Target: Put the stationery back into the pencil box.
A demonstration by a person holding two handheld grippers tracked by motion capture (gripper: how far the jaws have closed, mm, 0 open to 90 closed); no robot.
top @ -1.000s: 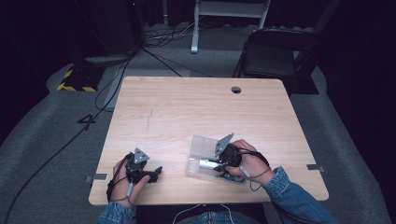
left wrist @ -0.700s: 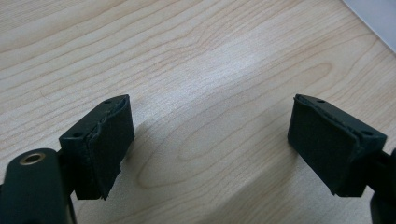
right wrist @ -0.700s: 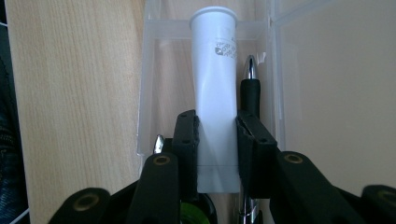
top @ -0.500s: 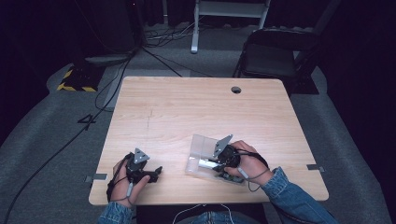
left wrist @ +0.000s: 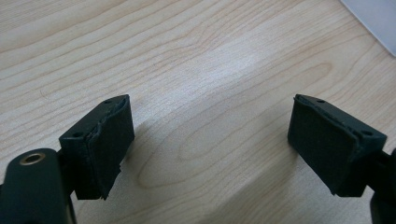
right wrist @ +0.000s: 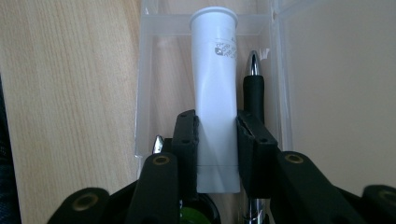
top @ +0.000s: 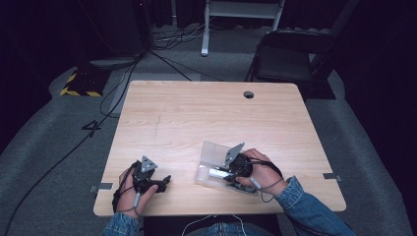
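Item: white squeezable plastic tube [right wrist: 215,93], pinched between my right gripper [right wrist: 217,140] pads, lying inside the clear plastic box [top: 212,156] beside a black-and-chrome pen [right wrist: 253,88]. Not yet lifted or released, I judge. My left gripper [left wrist: 210,144], left of the box, gapes empty over the pale wooden table [top: 196,113].

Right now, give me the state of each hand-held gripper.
Left hand-held gripper: open, nothing between its jaws, over bare table.
Right hand-held gripper: shut on the white tube inside the clear box.
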